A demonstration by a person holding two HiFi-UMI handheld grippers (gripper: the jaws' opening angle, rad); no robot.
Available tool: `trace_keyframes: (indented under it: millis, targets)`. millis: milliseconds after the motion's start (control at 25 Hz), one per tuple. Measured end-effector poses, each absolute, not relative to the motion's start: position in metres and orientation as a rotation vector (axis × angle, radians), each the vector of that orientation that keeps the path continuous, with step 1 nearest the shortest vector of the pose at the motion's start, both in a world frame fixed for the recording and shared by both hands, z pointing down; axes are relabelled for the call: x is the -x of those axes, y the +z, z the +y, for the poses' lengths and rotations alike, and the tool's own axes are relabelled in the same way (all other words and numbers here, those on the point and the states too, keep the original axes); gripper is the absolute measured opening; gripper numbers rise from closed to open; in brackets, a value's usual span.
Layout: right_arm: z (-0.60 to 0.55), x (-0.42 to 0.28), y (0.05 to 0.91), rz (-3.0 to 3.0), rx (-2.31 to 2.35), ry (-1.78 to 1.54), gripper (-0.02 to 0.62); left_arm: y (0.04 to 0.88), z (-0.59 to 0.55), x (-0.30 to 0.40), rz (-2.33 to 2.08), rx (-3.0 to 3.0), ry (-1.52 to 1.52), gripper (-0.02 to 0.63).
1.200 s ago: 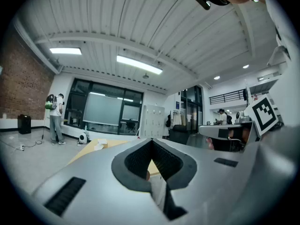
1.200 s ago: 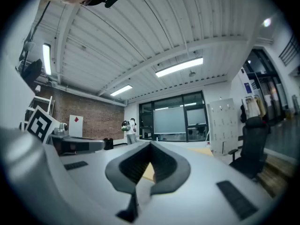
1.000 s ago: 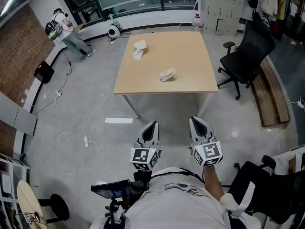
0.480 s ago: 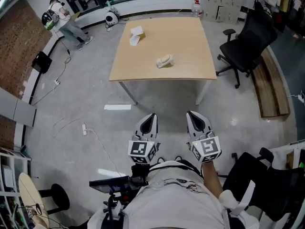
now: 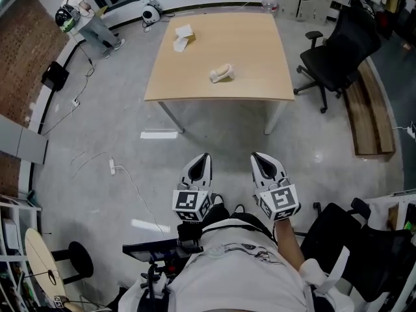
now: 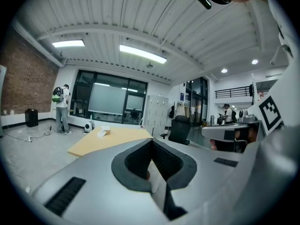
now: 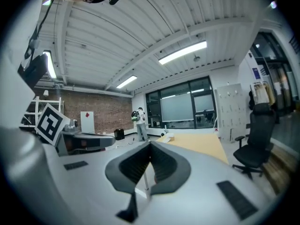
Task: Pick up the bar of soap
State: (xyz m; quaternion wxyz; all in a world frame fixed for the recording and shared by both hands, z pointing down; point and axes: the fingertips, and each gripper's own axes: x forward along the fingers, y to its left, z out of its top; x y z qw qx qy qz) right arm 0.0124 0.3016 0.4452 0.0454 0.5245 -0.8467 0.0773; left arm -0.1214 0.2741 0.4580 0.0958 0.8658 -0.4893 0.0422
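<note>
Tool, left: the left tool (image 5: pixel 205 156) is clenched, its dark pads pressed together with nothing between them, as the left gripper view (image 6: pixel 152 142) shows.
Tool, right: the right tool (image 5: pixel 256 156) is likewise clenched on nothing, ribbed pads meeting at the tips (image 7: pixel 150 146).
Position of tools: both are held side by side, close to the person's body, over the grey floor (image 5: pixel 97 109), well apart from the surface (image 5: pixel 247 44).
Bar of soap: the pale bar of soap (image 5: pixel 221 73) lies on the tan surface, near the middle and a little toward the near edge, untouched.
Containers: a small white box (image 5: pixel 182 34) sits near the far left corner of the surface, well apart from the soap (whether anything is in it cannot be told from here); the left gripper view shows it too (image 6: pixel 102 131).
Surroundings: a black office chair (image 5: pixel 338 44) stands just beside the surface's right edge.
Floor items: a white power strip (image 5: pixel 112 168) with its cable lies to the left.
Others: a person (image 5: pixel 77 15) stands at the far left.
</note>
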Motion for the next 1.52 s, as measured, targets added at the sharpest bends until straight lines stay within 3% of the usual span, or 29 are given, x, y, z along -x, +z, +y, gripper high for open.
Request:
trace_keyframes:
  millis: [720, 1520]
  targets:
    - [0.155, 0.009, 0.424, -2.631, -1.556, 0.134, 0.003, 0.444, 0.116, 0.115, -1.377, -2.620, 0.069, 0.000]
    - [0.036, 0.018, 0.451, -2.529, -1.581, 0.272, 0.003, 0.466, 0.004, 0.118, -1.243, -2.611, 0.160, 0.000]
